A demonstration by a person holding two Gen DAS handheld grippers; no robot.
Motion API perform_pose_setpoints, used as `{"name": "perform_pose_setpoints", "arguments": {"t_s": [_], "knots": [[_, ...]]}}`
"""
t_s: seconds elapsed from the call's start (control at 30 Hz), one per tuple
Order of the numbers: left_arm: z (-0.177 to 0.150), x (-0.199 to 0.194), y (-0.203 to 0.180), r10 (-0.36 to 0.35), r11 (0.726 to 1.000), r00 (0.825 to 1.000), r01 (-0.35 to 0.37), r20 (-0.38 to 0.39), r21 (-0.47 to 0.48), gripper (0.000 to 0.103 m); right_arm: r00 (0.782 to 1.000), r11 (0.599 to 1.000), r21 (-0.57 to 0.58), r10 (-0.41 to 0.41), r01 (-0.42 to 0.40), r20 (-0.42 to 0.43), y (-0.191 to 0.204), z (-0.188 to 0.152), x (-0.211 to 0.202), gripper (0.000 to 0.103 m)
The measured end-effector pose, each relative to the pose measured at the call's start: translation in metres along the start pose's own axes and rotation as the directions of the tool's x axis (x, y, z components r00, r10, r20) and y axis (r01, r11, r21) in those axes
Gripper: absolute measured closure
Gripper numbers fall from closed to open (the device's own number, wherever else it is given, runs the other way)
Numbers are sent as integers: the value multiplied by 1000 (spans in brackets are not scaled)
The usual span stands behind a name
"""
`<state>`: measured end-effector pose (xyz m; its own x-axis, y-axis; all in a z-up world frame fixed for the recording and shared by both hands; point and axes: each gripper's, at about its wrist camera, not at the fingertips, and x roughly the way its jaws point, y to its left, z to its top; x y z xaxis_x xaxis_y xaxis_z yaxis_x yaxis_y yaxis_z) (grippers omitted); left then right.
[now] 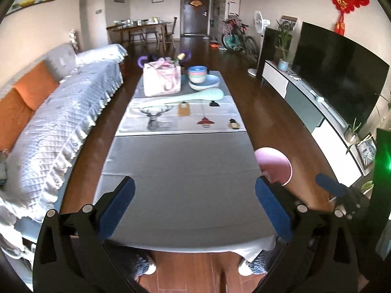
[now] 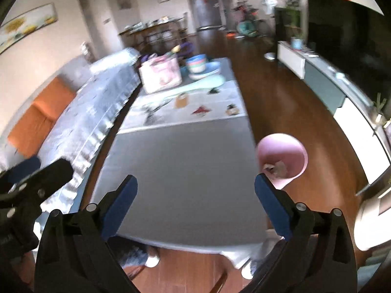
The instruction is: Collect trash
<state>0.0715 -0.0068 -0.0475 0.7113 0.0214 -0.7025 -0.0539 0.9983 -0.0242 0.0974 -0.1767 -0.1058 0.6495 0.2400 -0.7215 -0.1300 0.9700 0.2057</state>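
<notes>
A pink waste bin (image 2: 293, 151) stands on the floor by the table's near right corner, with crumpled brownish scraps (image 2: 277, 167) inside it. The left wrist view shows the same bin (image 1: 276, 163) just past my right finger. My left gripper (image 1: 195, 205) hangs open over the near end of the grey table cloth (image 1: 180, 171), holding nothing. My right gripper (image 2: 195, 205) is open and empty too, above the same bare cloth (image 2: 180, 166), its right finger close to the bin. Each gripper shows at the edge of the other's view: right gripper (image 1: 334, 190), left gripper (image 2: 36, 178).
At the table's far end stand a pink bag (image 1: 162, 79), stacked bowls on plates (image 1: 200, 75) and a long pale green utensil (image 1: 193, 96), behind a deer-print mat (image 1: 180, 117). A covered sofa (image 1: 61, 127) runs along the left, a TV cabinet (image 1: 305, 105) along the right. Slippered feet (image 1: 246, 266) show below the table edge.
</notes>
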Motion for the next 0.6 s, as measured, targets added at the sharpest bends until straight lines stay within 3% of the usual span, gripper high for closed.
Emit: {"name": "perform_pose_setpoints", "arguments": {"t_s": [0.2, 0.33, 0.53, 0.6], "knots": [[-6, -21, 8, 67, 998, 996, -66, -51, 9, 8, 998, 999, -36, 6, -3, 59, 30, -12, -26, 8], [-9, -37, 5, 121, 991, 992, -122, 15, 60, 8, 997, 998, -59, -11, 15, 76, 40, -15, -38, 8], [-10, -47, 10, 77, 997, 997, -77, -10, 16, 8, 993, 996, -60, -55, 62, 105, 48, -19, -56, 8], [-12, -50, 11, 67, 998, 998, -67, -7, 21, 8, 994, 997, -66, -31, 38, 102, 52, -20, -59, 8]]}}
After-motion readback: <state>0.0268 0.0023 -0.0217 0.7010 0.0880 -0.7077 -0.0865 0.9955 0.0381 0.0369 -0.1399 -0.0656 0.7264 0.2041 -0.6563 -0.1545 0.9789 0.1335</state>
